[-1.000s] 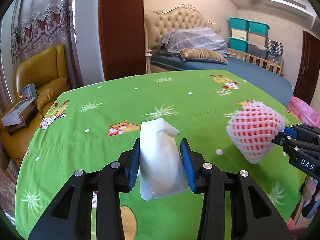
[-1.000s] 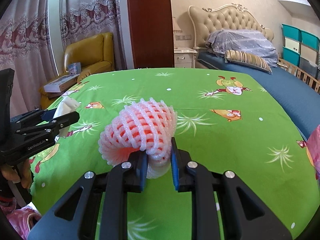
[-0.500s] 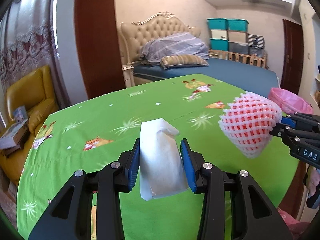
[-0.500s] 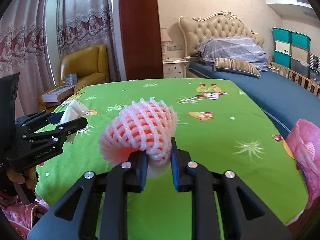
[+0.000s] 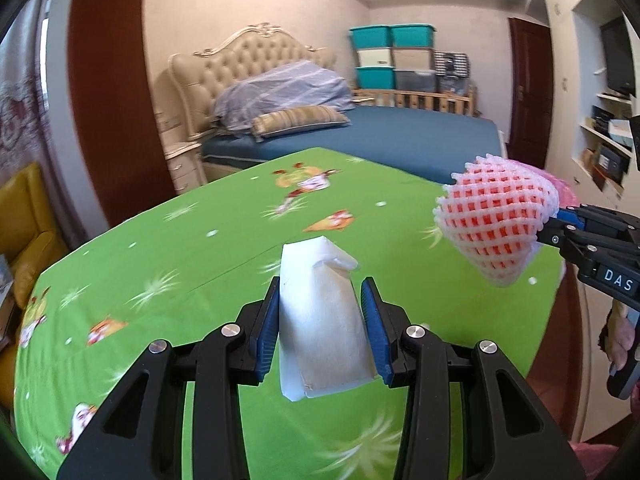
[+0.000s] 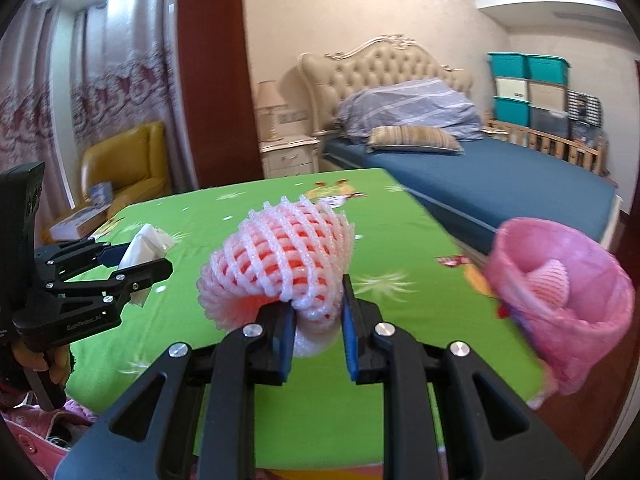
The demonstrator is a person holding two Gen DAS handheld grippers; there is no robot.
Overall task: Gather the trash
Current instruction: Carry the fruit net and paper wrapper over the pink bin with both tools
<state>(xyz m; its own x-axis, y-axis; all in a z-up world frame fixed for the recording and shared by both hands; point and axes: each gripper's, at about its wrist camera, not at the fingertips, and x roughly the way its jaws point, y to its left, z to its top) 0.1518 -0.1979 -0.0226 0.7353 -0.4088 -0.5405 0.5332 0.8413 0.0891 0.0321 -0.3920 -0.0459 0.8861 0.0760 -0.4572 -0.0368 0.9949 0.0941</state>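
The right gripper's fingers (image 6: 282, 340) pinch only the foam fruit net's (image 6: 276, 264) edge; it could slip before the pink-lined bin (image 6: 560, 296).

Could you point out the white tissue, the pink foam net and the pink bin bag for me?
white tissue (image 5: 322, 316), left wrist view, middle of its flat face.
pink foam net (image 6: 280, 256), right wrist view, centre of the mesh.
pink bin bag (image 6: 588, 316), right wrist view, outer wall below the rim.
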